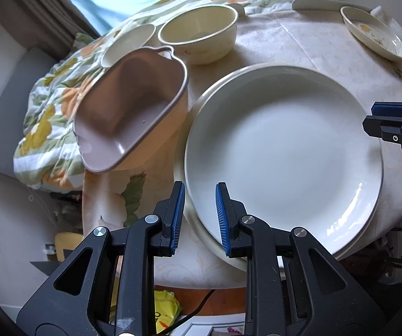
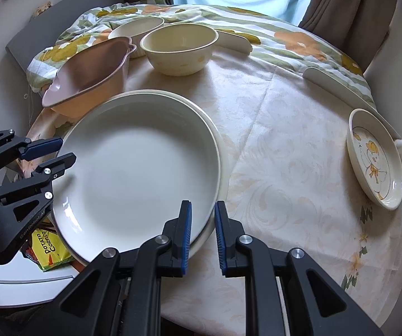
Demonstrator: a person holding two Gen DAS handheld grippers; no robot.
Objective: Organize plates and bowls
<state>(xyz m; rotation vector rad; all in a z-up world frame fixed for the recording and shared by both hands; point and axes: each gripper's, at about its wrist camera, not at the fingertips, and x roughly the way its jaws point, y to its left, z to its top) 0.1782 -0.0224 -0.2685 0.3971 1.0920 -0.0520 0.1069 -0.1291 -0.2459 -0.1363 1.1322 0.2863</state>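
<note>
While both tools stand nearly closed, left tool point(image 1: 200, 218) and right tool point(image 2: 203, 236) straddle the white plate point(image 1: 282, 151) rim.

In the right wrist view, a broad bare stretch of tablecloth point(image 2: 279, 151) runs through the middle of the frame, between the stacked white plates point(image 2: 136, 168) at left and the small duck-print dish point(image 2: 376, 162) at right; a gripper could pass there. The upper left is crowded: the pink dish point(image 2: 89, 81) tilts just beside the plates' far rim, with the cream bowl point(image 2: 180, 49) and a ribbed bowl point(image 2: 136, 32) close behind it. The left gripper point(image 2: 58, 151) blocks the plates' left edge. A long white dish point(image 2: 338, 86) lines the upper right.
</note>
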